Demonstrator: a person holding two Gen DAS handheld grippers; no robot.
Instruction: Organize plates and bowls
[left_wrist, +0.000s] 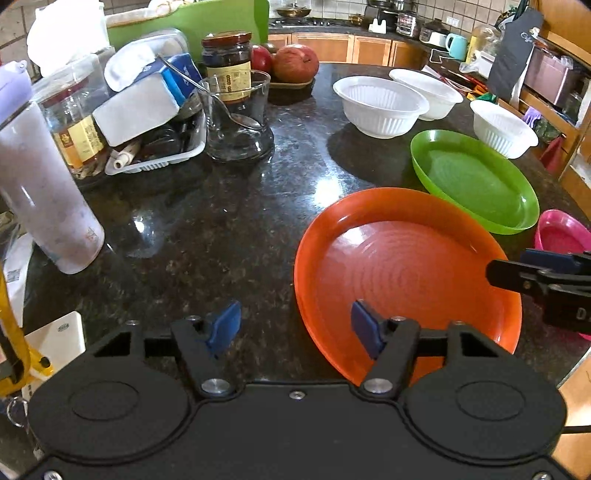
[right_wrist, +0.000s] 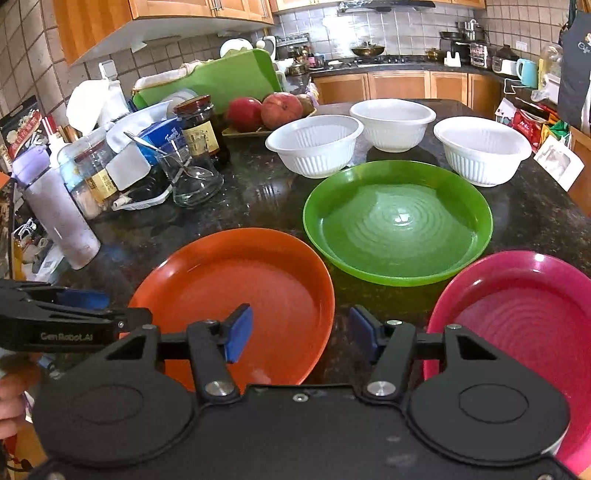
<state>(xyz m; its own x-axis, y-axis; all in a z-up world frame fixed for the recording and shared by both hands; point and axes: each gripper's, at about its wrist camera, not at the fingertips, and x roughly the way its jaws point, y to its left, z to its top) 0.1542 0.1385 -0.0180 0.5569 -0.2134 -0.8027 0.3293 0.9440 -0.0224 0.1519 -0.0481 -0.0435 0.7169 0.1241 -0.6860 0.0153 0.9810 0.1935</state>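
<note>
Plastic plates, orange plate nearest, lay apart on the glossy counter with bowls beyond; the left gripper and right gripper gaped wide, empty, so a shallow rim pinch risked skidding a plate.

3 plates, 3 white bowls, 2 apples

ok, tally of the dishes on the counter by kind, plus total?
White ribbed plastic bowls: 3
Round plastic plates: 3 (orange, green, pink)
Total: 6
</note>
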